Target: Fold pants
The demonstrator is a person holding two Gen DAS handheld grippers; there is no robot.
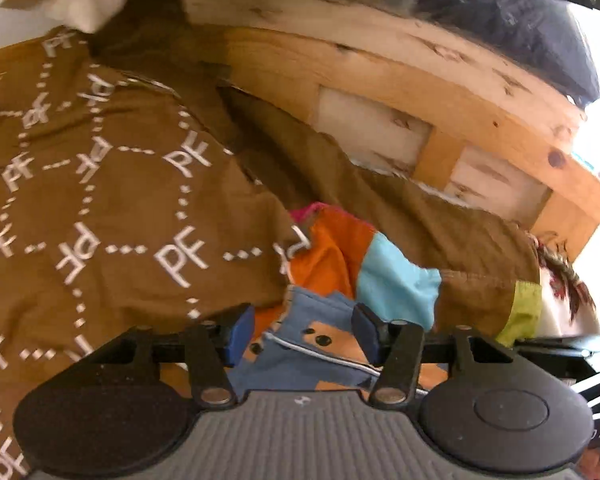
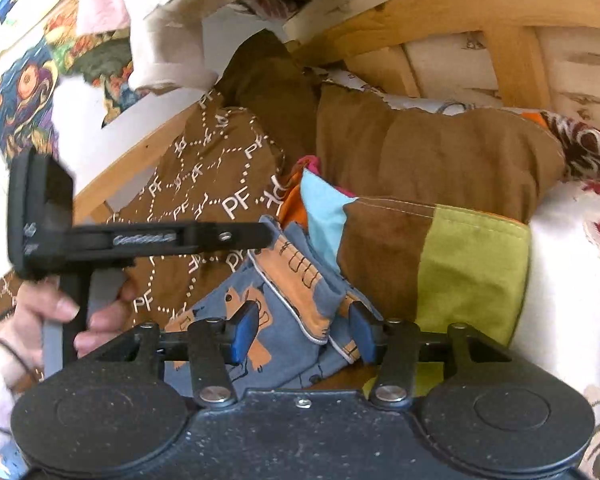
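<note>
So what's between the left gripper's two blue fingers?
Left wrist view: the blue pants with orange animals lie between the left gripper's fingers, jaws open.

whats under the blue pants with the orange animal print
The blue pants lie on a patchwork cushion and the brown PF-print fabric. What lies below those is covered.

"PF" repeats in white across the brown blanket [image 1: 112,184].

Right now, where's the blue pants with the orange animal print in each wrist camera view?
Left wrist: the blue pants lie bottom centre, between the left gripper fingers.
Right wrist: lower centre, between the right gripper fingers.
Shared landmark: the patchwork cushion, just right of them.
</note>
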